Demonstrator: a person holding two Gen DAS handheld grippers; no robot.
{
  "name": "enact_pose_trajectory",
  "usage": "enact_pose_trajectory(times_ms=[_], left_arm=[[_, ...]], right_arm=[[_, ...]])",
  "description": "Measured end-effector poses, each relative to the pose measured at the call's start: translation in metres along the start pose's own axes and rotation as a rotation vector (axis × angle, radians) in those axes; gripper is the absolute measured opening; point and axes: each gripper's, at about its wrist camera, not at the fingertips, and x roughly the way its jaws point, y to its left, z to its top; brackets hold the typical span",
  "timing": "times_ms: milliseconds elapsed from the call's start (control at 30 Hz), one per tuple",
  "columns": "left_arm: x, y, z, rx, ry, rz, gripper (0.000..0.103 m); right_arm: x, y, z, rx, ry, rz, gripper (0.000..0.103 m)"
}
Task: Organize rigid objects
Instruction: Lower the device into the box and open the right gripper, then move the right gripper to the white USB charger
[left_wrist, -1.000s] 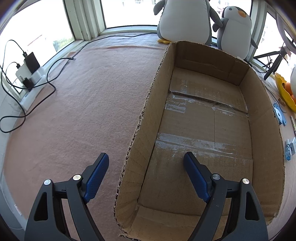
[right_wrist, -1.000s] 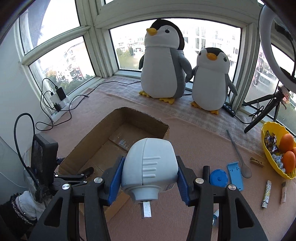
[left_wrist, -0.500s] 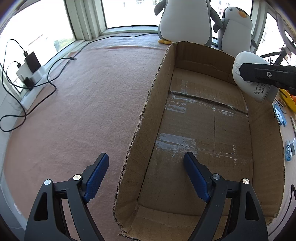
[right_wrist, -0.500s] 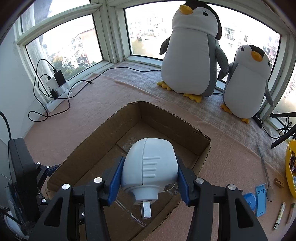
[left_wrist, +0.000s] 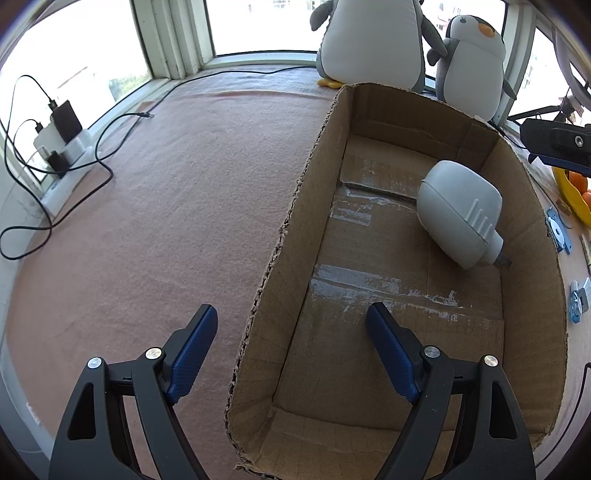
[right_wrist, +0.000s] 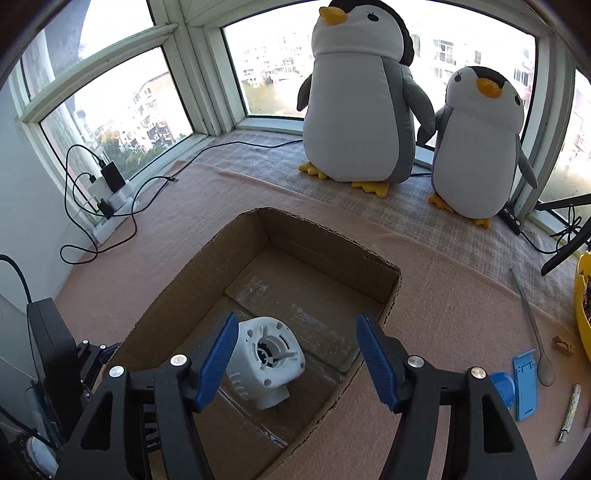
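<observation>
A white plastic device (left_wrist: 460, 212) lies on the floor of the open cardboard box (left_wrist: 295, 221), toward its far right side. It also shows in the right wrist view (right_wrist: 266, 362), inside the box (right_wrist: 388, 295). My right gripper (right_wrist: 297, 356) is open and empty above the box, just over the device. My left gripper (left_wrist: 291, 350) is open and empty, straddling the box's near left wall. The right gripper's body shows at the right edge of the left wrist view (left_wrist: 554, 144).
Two plush penguins (right_wrist: 358, 99) stand by the window behind the box. A power strip with cables (right_wrist: 110, 195) lies left. A spoon (right_wrist: 535, 332), blue pieces (right_wrist: 524, 384), a small tube (right_wrist: 569, 413) and a yellow bowl (right_wrist: 583, 314) lie right of the box.
My right gripper carried the white device over the box, opened and let it go. The device now lies in the box. My left gripper has not moved.
</observation>
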Motion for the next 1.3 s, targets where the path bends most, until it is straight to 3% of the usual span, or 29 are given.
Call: enact_pose_trajectory(times_ms=[400, 867, 1033, 1300], left_arm=[[0.000, -0.002, 0.002, 0.013, 0.003, 0.002, 0.084], [0.000, -0.005, 0.004, 0.033, -0.005, 0.017, 0.085], [0.000, -0.006, 0.005, 0.040, -0.002, 0.021, 0.085], [0.000, -0.007, 0.006, 0.049, 0.002, 0.025, 0.085]], right_arm=[[-0.123, -0.054, -0.048, 0.138, -0.115, -0.082, 0.063], [-0.252, -0.119, -0.113, 0.297, -0.170, -0.286, 0.063], [-0.249, -0.140, -0.145, 0.355, -0.126, -0.320, 0.063], [-0.192, -0.178, -0.180, 0.510, -0.057, -0.265, 0.062]])
